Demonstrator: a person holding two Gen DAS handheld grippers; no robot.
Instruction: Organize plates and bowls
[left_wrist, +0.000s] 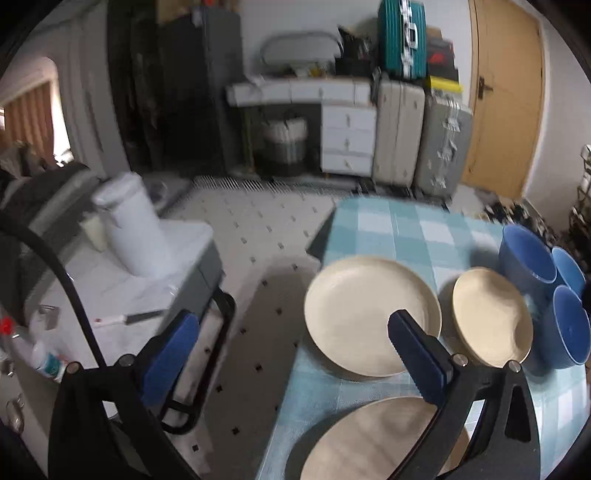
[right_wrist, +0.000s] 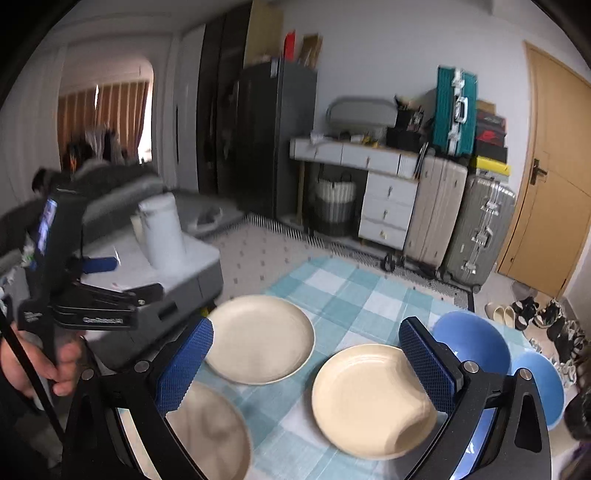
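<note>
Your right gripper (right_wrist: 306, 369) hangs released above the table (right_wrist: 332, 284), its two blue pads wide apart and nothing between them. Your left gripper (left_wrist: 291, 354) is also spread and empty; in the right wrist view you see it at the left edge (right_wrist: 122, 291), with your hand (right_wrist: 55, 369) on its handle, off the side of the table.

The dishes lie flat and separate on the checked cloth, each with its open side up. I judge the sorting is not yet started, because no plate is on another one.

From the right gripper, the small cream plate (right_wrist: 373, 400) lies just under the gap of the fingers, a little toward the right finger. The large cream plate (right_wrist: 258, 338) is beyond the left finger, apart from the small one. A third cream plate (right_wrist: 207, 435) sits nearest to you, partly hidden behind the left finger.

The blue bowls (right_wrist: 476, 343) stand together at the right edge of the table, behind the right finger. They are close to each other, maybe touching; I cannot tell this surely. In the left wrist view three bowls (left_wrist: 528, 254) are visible there.
</note>
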